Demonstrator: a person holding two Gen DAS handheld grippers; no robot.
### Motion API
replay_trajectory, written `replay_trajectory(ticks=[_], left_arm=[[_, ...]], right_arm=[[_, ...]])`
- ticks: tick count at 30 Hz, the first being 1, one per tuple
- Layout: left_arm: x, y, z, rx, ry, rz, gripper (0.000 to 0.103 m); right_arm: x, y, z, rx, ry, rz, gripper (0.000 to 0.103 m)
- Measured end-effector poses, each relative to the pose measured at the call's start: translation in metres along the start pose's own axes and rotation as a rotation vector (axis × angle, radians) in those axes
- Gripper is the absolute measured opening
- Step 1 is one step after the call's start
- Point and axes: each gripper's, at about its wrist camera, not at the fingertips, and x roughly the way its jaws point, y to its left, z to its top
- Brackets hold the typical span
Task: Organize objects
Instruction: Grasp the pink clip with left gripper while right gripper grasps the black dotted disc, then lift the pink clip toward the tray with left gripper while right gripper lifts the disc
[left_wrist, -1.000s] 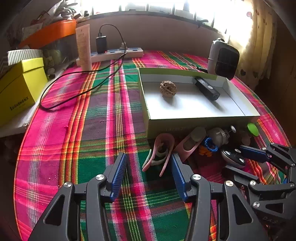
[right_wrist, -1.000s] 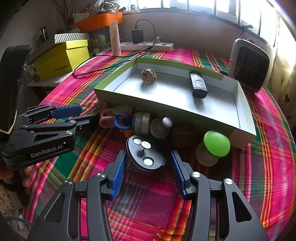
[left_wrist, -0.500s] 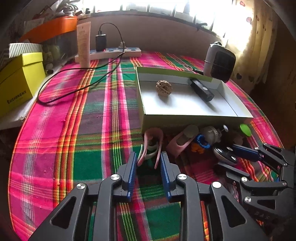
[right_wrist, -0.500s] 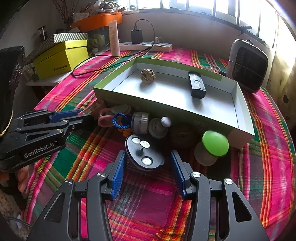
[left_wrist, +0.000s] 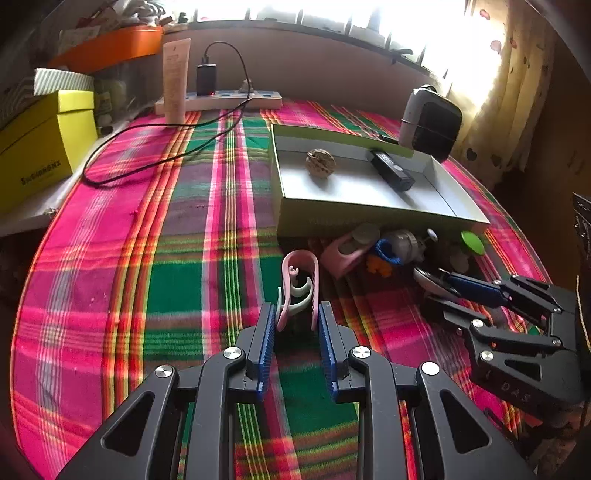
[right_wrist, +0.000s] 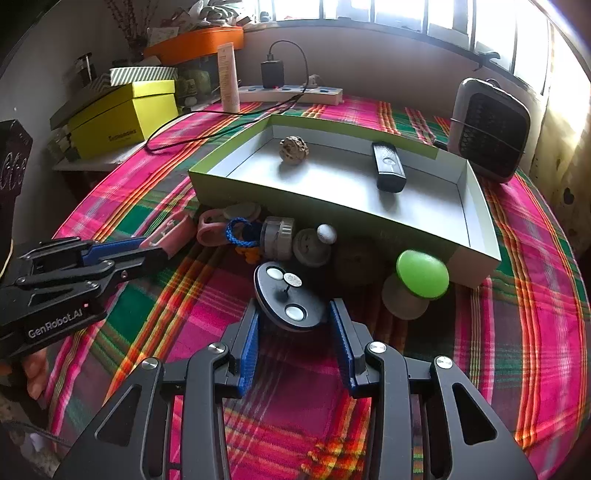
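Note:
My left gripper (left_wrist: 296, 310) is shut on the open end of a pink U-shaped clip (left_wrist: 299, 258) that lies on the plaid cloth. In the right wrist view the same gripper (right_wrist: 147, 247) reaches in from the left. My right gripper (right_wrist: 294, 314) is closing, and its blue pads (right_wrist: 251, 332) touch both sides of a black round disc (right_wrist: 288, 295) with white buttons. Behind the disc is a green-walled box (right_wrist: 332, 206) holding a walnut (right_wrist: 293, 148) and a black stick-shaped device (right_wrist: 387, 166). A green-capped mushroom (right_wrist: 421, 273) stands to the disc's right.
A pink holder (right_wrist: 210, 230), a blue cord (right_wrist: 236, 236), a grey roll (right_wrist: 277, 236) and a small figure (right_wrist: 312, 247) lie along the box's front wall. A heater (right_wrist: 487, 129), power strip (right_wrist: 291, 94), black cable and yellow box (right_wrist: 122, 118) line the far side.
The left jaws went from wide open to shut on the pink clip, and that gripper shifted a little. The right jaws narrowed onto the black disc; that hand stayed put.

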Motion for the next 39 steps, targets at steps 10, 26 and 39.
replay_trajectory(ticks=[10, 26, 39], left_arm=[[-0.005, 0.0, -0.006, 0.004, 0.002, 0.006, 0.021], [0.008, -0.007, 0.008, 0.031, 0.008, 0.033, 0.034], [0.012, -0.009, 0.013, 0.045, 0.004, 0.072, 0.021]], right_arm=[[-0.007, -0.002, -0.009, -0.012, 0.009, -0.02, 0.038], [-0.002, 0.0, -0.004, -0.015, 0.004, -0.016, 0.039], [0.001, -0.001, -0.001, -0.014, 0.003, -0.005, 0.04]])
